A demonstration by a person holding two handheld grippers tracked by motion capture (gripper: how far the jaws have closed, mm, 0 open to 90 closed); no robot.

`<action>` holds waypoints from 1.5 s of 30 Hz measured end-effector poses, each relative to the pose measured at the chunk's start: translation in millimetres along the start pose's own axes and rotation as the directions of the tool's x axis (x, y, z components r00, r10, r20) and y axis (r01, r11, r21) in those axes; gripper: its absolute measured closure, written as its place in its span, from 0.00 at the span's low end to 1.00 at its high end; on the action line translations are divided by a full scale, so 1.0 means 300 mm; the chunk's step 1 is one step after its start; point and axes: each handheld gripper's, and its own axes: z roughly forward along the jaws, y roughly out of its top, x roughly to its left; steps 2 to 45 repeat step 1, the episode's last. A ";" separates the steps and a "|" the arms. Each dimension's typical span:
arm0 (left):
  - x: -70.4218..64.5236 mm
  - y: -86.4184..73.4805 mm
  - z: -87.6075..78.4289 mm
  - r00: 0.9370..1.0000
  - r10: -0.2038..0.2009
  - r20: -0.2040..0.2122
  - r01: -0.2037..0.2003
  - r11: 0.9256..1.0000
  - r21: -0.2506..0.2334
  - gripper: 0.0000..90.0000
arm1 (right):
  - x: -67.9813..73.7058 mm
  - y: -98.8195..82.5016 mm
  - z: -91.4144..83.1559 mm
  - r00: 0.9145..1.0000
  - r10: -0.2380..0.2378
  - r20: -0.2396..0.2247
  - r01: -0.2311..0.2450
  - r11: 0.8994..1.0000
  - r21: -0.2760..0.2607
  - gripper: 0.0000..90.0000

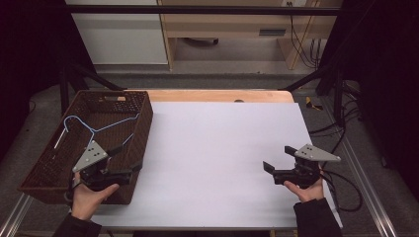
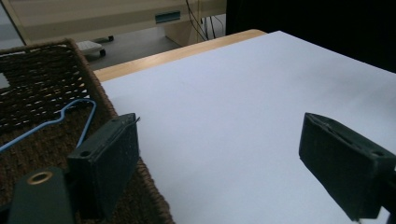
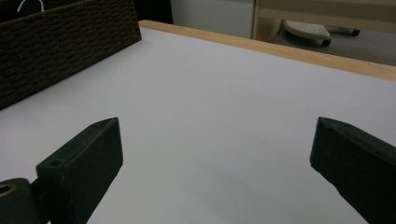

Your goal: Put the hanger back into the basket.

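Observation:
A brown wicker basket (image 1: 141, 128) stands at the table's left side, and a blue wire hanger (image 1: 99, 129) lies inside it. My left gripper (image 1: 126, 162) hangs over the basket's right wall near the front, open, with nothing between its jaws. In the left gripper view the left gripper (image 2: 219, 140) straddles the basket (image 2: 42, 70) edge, with the hanger (image 2: 70, 112) to its left. My right gripper (image 1: 277, 158) is held open over the right part of the white sheet (image 1: 217, 148). In the right gripper view the right gripper (image 3: 215, 140) stands wide with bare sheet between its jaws and the basket (image 3: 60, 46) farther off.
The white sheet covers most of the wooden table (image 1: 217, 95). Cables (image 1: 346, 187) trail off the table's right side. Wooden furniture (image 1: 227, 24) and a dark metal frame (image 1: 197, 10) stand beyond the far edge.

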 end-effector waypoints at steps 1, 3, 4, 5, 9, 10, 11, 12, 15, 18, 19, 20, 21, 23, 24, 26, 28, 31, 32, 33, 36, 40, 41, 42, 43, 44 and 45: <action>-0.005 -0.002 0.005 1.000 0.004 0.002 -0.004 1.000 0.002 0.13 | 0.001 0.001 -0.001 1.000 0.009 -0.001 -0.009 1.000 -0.005 0.03; -0.005 -0.002 0.005 1.000 0.004 0.002 -0.004 1.000 0.002 0.13 | 0.001 0.001 -0.001 1.000 0.009 -0.001 -0.009 1.000 -0.005 0.03; -0.005 -0.002 0.005 1.000 0.004 0.002 -0.004 1.000 0.002 0.13 | 0.001 0.001 -0.001 1.000 0.009 -0.001 -0.009 1.000 -0.005 0.03; -0.005 -0.002 0.005 1.000 0.004 0.002 -0.004 1.000 0.002 0.13 | 0.001 0.001 -0.001 1.000 0.009 -0.001 -0.009 1.000 -0.005 0.03; -0.005 -0.002 0.005 1.000 0.004 0.002 -0.004 1.000 0.002 0.13 | 0.001 0.001 -0.001 1.000 0.009 -0.001 -0.009 1.000 -0.005 0.03; -0.005 -0.002 0.005 1.000 0.004 0.002 -0.004 1.000 0.002 0.13 | 0.001 0.001 -0.001 1.000 0.009 -0.001 -0.009 1.000 -0.005 0.03; -0.005 -0.002 0.005 1.000 0.004 0.002 -0.004 1.000 0.002 0.13 | 0.001 0.001 -0.001 1.000 0.009 -0.001 -0.009 1.000 -0.005 0.03; -0.005 -0.002 0.005 1.000 0.004 0.002 -0.004 1.000 0.002 0.13 | 0.001 0.001 -0.001 1.000 0.009 -0.001 -0.009 1.000 -0.005 0.03; -0.005 -0.002 0.005 1.000 0.004 0.002 -0.004 1.000 0.002 0.13 | 0.001 0.001 -0.001 1.000 0.009 -0.001 -0.009 1.000 -0.005 0.03; -0.005 -0.002 0.005 1.000 0.004 0.002 -0.004 1.000 0.002 0.13 | 0.001 0.001 -0.001 1.000 0.009 -0.001 -0.009 1.000 -0.005 0.03; -0.005 -0.002 0.005 1.000 0.004 0.002 -0.004 1.000 0.002 0.13 | 0.001 0.001 -0.001 1.000 0.009 -0.001 -0.009 1.000 -0.005 0.03; -0.005 -0.002 0.005 1.000 0.004 0.002 -0.004 1.000 0.002 0.13 | 0.001 0.001 -0.001 1.000 0.009 -0.001 -0.009 1.000 -0.005 0.03; -0.005 -0.002 0.005 1.000 0.004 0.002 -0.004 1.000 0.002 0.13 | 0.001 0.001 -0.001 1.000 0.009 -0.001 -0.009 1.000 -0.005 0.03; -0.005 -0.002 0.005 1.000 0.004 0.002 -0.004 1.000 0.002 0.13 | 0.001 0.001 -0.001 1.000 0.009 -0.001 -0.009 1.000 -0.005 0.03; -0.005 -0.002 0.005 1.000 0.004 0.002 -0.004 1.000 0.002 0.13 | 0.001 0.001 -0.001 1.000 0.009 -0.001 -0.009 1.000 -0.005 0.03; -0.005 -0.002 0.005 1.000 0.004 0.002 -0.004 1.000 0.002 0.13 | 0.001 0.001 -0.001 1.000 0.009 -0.001 -0.009 1.000 -0.005 0.03; -0.005 -0.002 0.005 1.000 0.004 0.002 -0.004 1.000 0.002 0.13 | 0.001 0.001 -0.001 1.000 0.009 -0.001 -0.009 1.000 -0.005 0.03; -0.005 -0.002 0.005 1.000 0.004 0.002 -0.004 1.000 0.002 0.13 | 0.001 0.001 -0.001 1.000 0.009 -0.001 -0.009 1.000 -0.005 0.03; -0.005 -0.002 0.005 1.000 0.004 0.002 -0.004 1.000 0.002 0.13 | 0.001 0.001 -0.001 1.000 0.009 -0.001 -0.009 1.000 -0.005 0.03; -0.005 -0.002 0.005 1.000 0.004 0.002 -0.004 1.000 0.002 0.13 | 0.001 0.001 -0.001 1.000 0.009 -0.001 -0.009 1.000 -0.005 0.03; -0.005 -0.002 0.005 1.000 0.004 0.002 -0.004 1.000 0.002 0.13 | 0.001 0.001 -0.001 1.000 0.009 -0.001 -0.009 1.000 -0.005 0.03; -0.005 -0.002 0.005 1.000 0.004 0.002 -0.004 1.000 0.002 0.13 | 0.001 0.001 -0.001 1.000 0.009 -0.001 -0.009 1.000 -0.005 0.03; -0.005 -0.002 0.005 1.000 0.004 0.002 -0.004 1.000 0.002 0.13 | 0.001 0.001 -0.001 1.000 0.009 -0.001 -0.009 1.000 -0.005 0.03; -0.005 -0.002 0.005 1.000 0.004 0.002 -0.004 1.000 0.002 0.13 | 0.001 0.001 -0.001 1.000 0.009 -0.001 -0.009 1.000 -0.005 0.03; -0.005 -0.002 0.005 1.000 0.004 0.002 -0.004 1.000 0.002 0.13 | 0.001 0.001 -0.001 1.000 0.009 -0.001 -0.009 1.000 -0.005 0.03; -0.005 -0.002 0.005 1.000 0.004 0.002 -0.004 1.000 0.002 0.13 | 0.001 0.001 -0.001 1.000 0.009 -0.001 -0.009 1.000 -0.005 0.03; -0.005 -0.002 0.005 1.000 0.004 0.002 -0.004 1.000 0.002 0.13 | 0.001 0.001 -0.001 1.000 0.009 -0.001 -0.009 1.000 -0.005 0.03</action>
